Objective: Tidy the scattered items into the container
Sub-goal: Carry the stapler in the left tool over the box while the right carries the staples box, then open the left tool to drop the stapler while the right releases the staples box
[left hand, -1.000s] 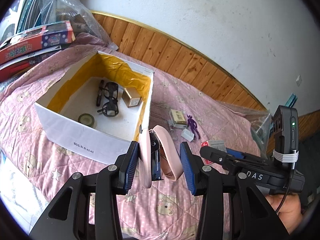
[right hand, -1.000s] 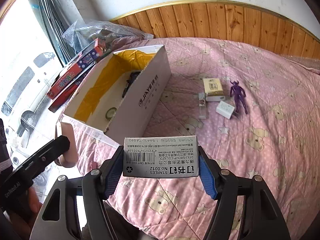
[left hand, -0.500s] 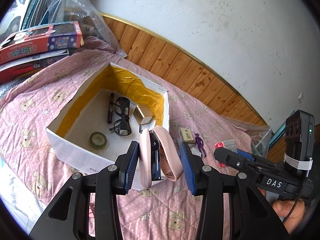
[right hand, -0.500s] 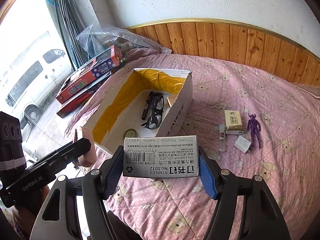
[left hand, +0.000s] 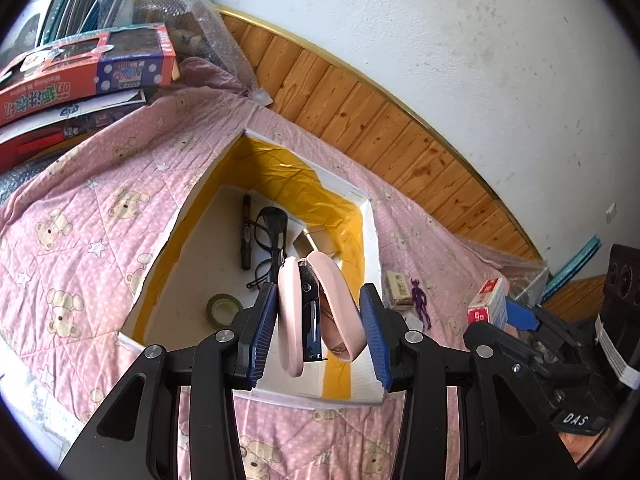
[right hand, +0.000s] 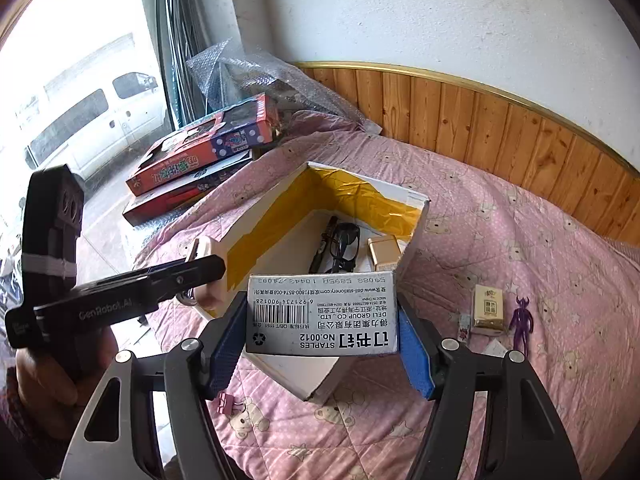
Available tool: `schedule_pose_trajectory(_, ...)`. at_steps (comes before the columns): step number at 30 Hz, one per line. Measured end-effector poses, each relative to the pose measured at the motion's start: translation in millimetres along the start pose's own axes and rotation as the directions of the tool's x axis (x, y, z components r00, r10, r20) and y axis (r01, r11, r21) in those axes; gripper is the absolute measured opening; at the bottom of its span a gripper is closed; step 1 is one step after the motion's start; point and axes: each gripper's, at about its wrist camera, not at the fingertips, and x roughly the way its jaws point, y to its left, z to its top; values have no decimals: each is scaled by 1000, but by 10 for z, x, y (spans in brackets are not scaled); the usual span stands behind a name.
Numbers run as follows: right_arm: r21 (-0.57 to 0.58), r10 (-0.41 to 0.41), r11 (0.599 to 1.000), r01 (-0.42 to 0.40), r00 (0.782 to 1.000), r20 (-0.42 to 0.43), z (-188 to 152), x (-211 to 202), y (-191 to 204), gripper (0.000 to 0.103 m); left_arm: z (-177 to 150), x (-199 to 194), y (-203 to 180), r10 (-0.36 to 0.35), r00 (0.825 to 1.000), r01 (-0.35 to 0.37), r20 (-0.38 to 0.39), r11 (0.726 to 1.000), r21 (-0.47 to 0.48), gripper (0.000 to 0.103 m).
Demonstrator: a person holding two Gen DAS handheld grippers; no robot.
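Left tool [left hand: 319,330] clamped the pink plastic stapler [left hand: 316,312]; right tool [right hand: 322,344] clamped the grey cardboard staples box [right hand: 322,314], both above the white yellow-lined cardboard container [right hand: 416,236].

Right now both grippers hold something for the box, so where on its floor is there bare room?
Bare floor of the box lies along its left yellow wall, left of the pen, and around the tape roll. The far right corner is crowded: glasses beside the small gold box.
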Motion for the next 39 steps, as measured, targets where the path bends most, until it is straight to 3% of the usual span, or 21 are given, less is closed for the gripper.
schedule_pose_trajectory(9, -170, 22, 985, -35, 997, -74, 126, 416, 224, 69, 514, 294, 243, -5, 996, 2, -84, 999, -41, 44)
schedule_pose_trajectory(15, -244, 17, 968, -54, 989, -149, 133, 785, 289, 69, 690, 684, 336, 10, 979, -21, -203, 998, -53, 44)
schedule_pose_trajectory(24, -294, 28, 949, -118, 955, -294, 97, 1358, 309, 69, 700, 1224, 264, 146, 933, -132, -327, 989, 67, 44)
schedule_pose_trajectory(32, -272, 87, 938, -213, 908, -410, 38, 1652, 277, 69, 697, 1626, 373, 254, 875, -221, -412, 967, 129, 44)
schedule_pose_trajectory(37, -263, 78, 942, -206, 900, -428, 41, 1765, 218, 70, 667, 1871, 386, 294, 840, -247, -456, 956, 162, 45)
schedule_pose_trajectory(39, -247, 74, 949, -197, 899, -432, 33, 1785, 173, 76, 660, 1933, 369, 328, 833, -263, -446, 943, 202, 49)
